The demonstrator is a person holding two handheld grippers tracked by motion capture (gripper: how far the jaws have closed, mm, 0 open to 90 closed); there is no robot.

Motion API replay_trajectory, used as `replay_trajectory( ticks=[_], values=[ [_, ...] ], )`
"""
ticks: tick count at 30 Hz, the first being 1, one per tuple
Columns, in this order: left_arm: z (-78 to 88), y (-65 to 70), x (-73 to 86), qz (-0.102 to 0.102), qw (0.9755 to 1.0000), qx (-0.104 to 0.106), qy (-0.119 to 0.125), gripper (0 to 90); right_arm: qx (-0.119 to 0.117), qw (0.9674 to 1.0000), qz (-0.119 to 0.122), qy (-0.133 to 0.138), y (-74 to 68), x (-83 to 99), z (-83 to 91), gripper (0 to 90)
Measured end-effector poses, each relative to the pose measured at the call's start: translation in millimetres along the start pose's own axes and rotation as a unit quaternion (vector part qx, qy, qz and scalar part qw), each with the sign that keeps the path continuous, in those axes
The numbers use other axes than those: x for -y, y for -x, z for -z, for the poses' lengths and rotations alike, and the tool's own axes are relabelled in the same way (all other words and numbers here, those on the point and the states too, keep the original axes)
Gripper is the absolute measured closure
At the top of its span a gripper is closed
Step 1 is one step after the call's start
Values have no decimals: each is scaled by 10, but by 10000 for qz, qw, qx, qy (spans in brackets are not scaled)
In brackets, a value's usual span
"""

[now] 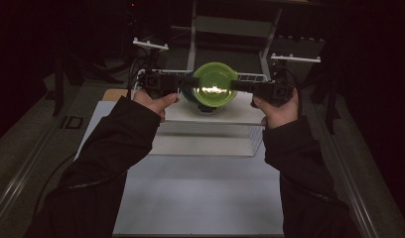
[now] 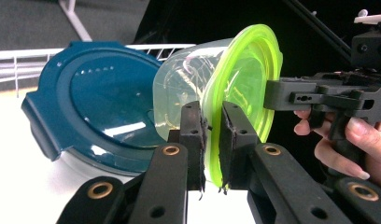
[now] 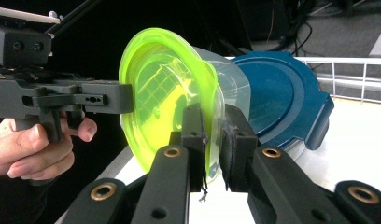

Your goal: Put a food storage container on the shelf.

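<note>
Left tongs (image 2: 211,140) and right tongs (image 3: 212,140) each pinched opposite edges of green lid (image 1: 214,83) on clear container (image 2: 184,88), held above white worktop (image 1: 200,198), in front of blue-lidded tub (image 2: 93,105). Risk: thin rim grip could slip or lid pop off, dropping container onto tub.

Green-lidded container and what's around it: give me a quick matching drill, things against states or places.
Things:
1. green lid
2. blue lid
3. left gripper
4. wire rack

States:
A. lies behind the clear container
B. fingers shut on the rim
C. stands at the table's far edge
D. held between both grippers

Pairs: 1-D, 2-A, 3-B, 4-C
</note>
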State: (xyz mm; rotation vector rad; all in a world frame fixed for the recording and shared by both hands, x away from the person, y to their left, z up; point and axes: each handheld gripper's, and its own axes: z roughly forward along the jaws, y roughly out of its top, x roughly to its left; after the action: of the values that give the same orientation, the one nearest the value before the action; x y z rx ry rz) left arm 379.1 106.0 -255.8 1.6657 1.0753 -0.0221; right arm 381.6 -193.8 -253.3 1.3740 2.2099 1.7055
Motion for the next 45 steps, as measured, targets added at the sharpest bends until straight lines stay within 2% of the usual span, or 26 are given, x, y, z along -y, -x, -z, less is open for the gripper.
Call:
replay_trajectory(
  ticks=[4,8,13,18,21,26,29,35,39,42,45],
  values=[
    [-27,-38,-36,132,9999,-61,-21,798,-42,9999,-118,-41,59,-25,-68,810],
    [-45,-62,-73,142,9999,-60,-34,796,-106,9997,-213,-79,109,-68,-94,807],
    [-95,-127,-87,245,9995,-23,214,774,-61,9997,-244,-77,149,-118,-144,792],
    [-137,-176,-112,381,9986,-46,350,760,8,9992,-389,-46,190,-173,-201,775],
    [-163,-226,-120,442,9981,-70,416,740,78,9993,-375,-32,192,-200,-229,756],
    [-195,-264,-149,556,9972,-158,482,725,27,9978,-668,41,245,-231,-290,747],
    [-211,-286,-160,593,9970,-103,483,710,-31,9968,-793,42,300,-256,-323,741],
    [-233,-342,-166,742,9962,-47,462,652,141,9971,-744,-35,323,-324,-381,725],
    [-233,-390,-158,804,9956,-81,468,607,99,9967,-809,-14,343,-350,-429,709],
    [-234,-405,-163,833,9953,-143,463,562,162,9968,-779,-24,333,-367,-447,705],
    [-229,-402,-165,744,9950,-324,576,536,213,9970,-734,-71,323,-380,-461,678]
  ],
)
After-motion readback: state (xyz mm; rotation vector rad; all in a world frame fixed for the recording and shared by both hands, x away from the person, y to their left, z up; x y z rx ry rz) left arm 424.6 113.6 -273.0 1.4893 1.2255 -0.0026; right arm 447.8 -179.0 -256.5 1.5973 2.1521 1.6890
